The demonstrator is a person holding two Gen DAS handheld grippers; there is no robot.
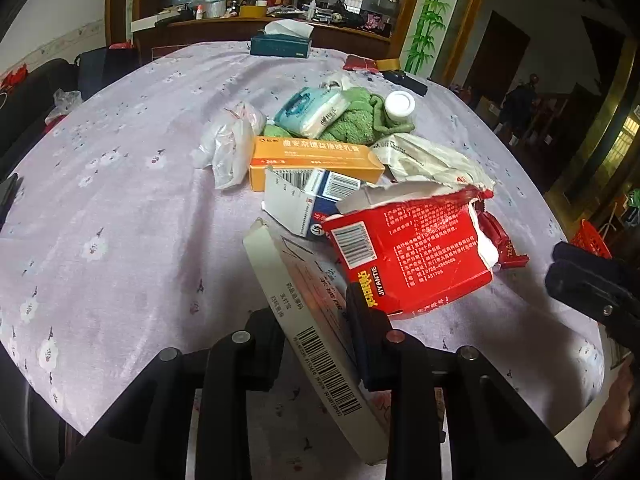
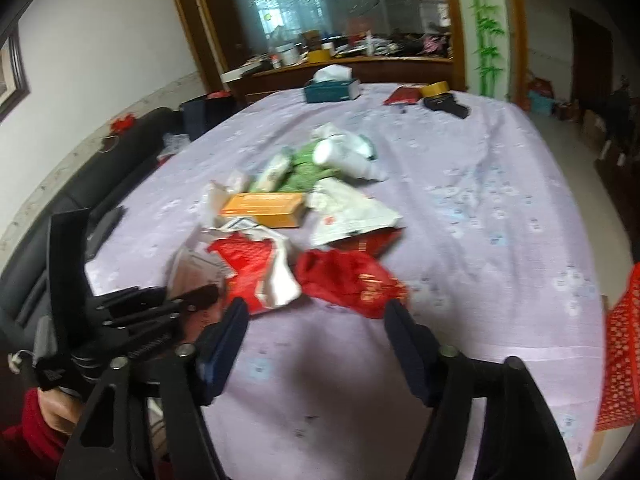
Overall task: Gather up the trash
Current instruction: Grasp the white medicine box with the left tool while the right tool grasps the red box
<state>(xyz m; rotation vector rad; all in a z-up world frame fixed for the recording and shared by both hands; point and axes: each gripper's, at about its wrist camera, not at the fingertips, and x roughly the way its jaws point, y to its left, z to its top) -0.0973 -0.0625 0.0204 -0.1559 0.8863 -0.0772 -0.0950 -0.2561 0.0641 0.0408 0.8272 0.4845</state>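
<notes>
Left gripper (image 1: 316,344) at lower centre of its view, fingers clamped on a flat white barcode box (image 1: 320,344) beside the torn red box (image 1: 408,248), right gripper (image 2: 316,320) with fingers wide apart, holding nothing, just short of red crumpled wrapper (image 2: 352,280) mid-frame on the lilac tablecloth (image 2: 480,200).

Lilac tablecloth (image 1: 120,184) dotted with small white blossoms. Near, a torn red carton (image 1: 408,252) with white print and a barcode; left of it a white flat box (image 1: 316,344). Farther, an orange box (image 1: 312,164), a green towel (image 1: 360,116), and far off a teal tissue box (image 1: 280,46).
</notes>
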